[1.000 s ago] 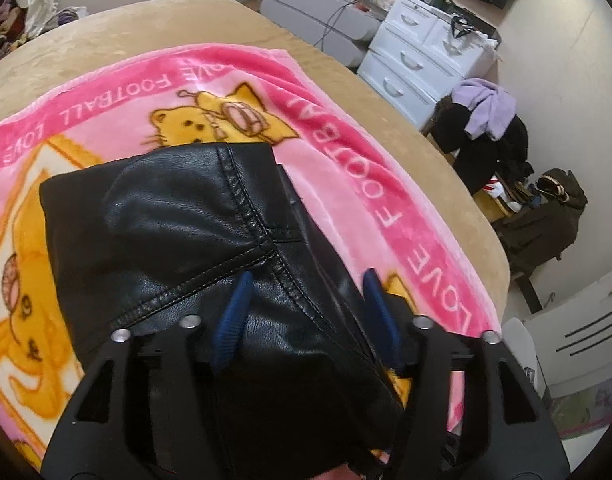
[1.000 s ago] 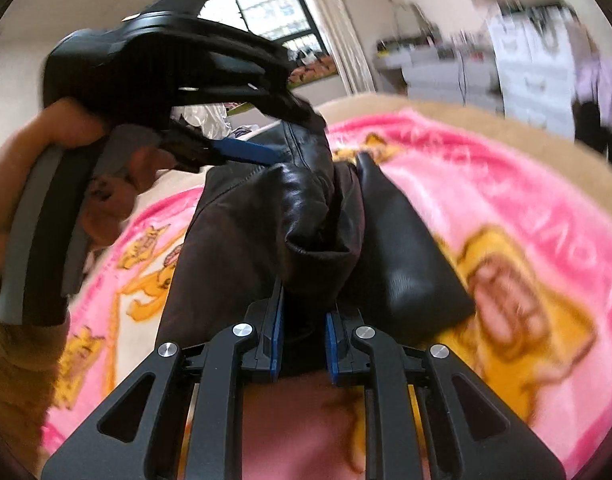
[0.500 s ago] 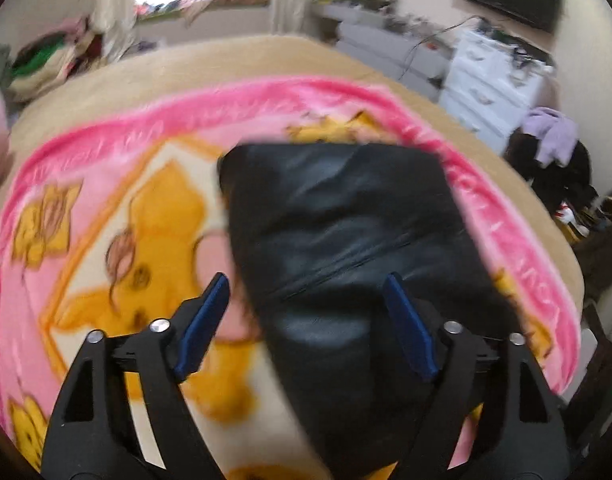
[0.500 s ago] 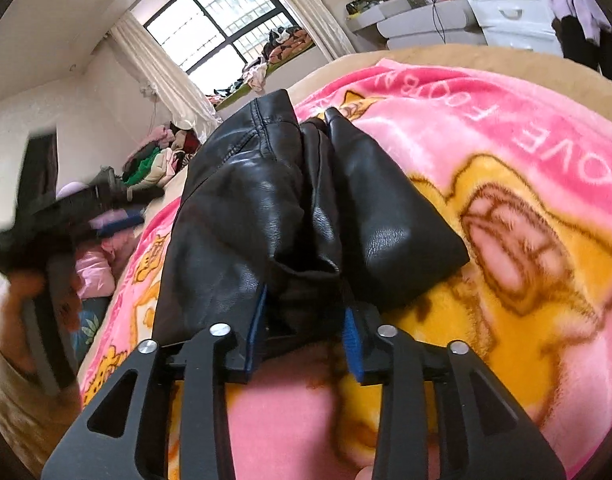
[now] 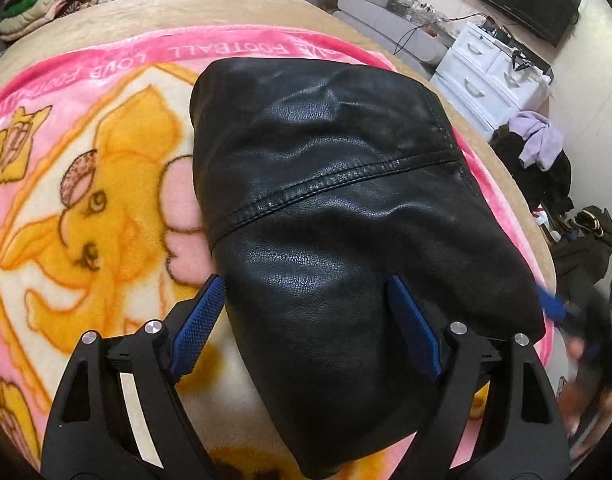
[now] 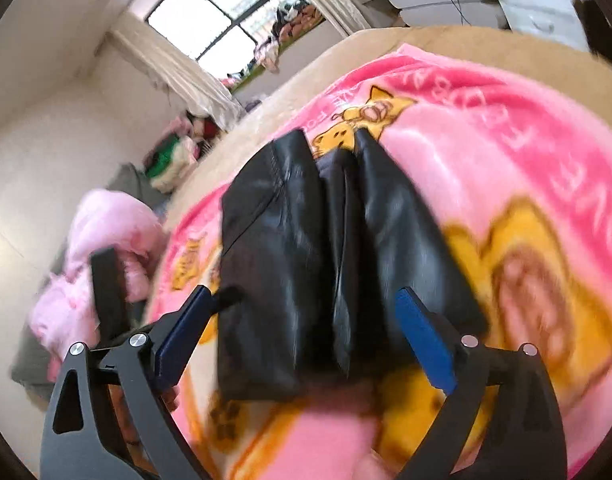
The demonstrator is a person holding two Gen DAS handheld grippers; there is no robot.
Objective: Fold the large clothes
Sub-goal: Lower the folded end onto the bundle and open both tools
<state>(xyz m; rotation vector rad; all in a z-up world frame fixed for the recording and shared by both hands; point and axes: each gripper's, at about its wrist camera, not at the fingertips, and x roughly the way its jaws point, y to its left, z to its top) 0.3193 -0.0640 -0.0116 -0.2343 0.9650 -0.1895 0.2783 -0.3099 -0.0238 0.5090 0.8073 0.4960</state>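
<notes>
A black leather garment (image 5: 337,208) lies folded into a compact block on a pink cartoon blanket (image 5: 86,200). My left gripper (image 5: 306,320) is open and hovers over the garment's near end, holding nothing. In the right wrist view the same garment (image 6: 306,264) shows its stacked folded layers from the side. My right gripper (image 6: 306,328) is open wide just in front of that end, touching nothing. The left gripper's black body (image 6: 106,292) shows blurred at the left of the right wrist view.
The blanket covers a tan bed (image 5: 226,4). A white dresser (image 5: 489,76) and a pile of dark clothes with a lilac top (image 5: 541,148) stand to the right. Pink bedding (image 6: 102,248) and clothes heaps lie near a window (image 6: 226,12).
My right gripper let go of the garment's folded edge, opened wide and drew back. My left gripper stayed open and pulled back above the garment, which now lies flat.
</notes>
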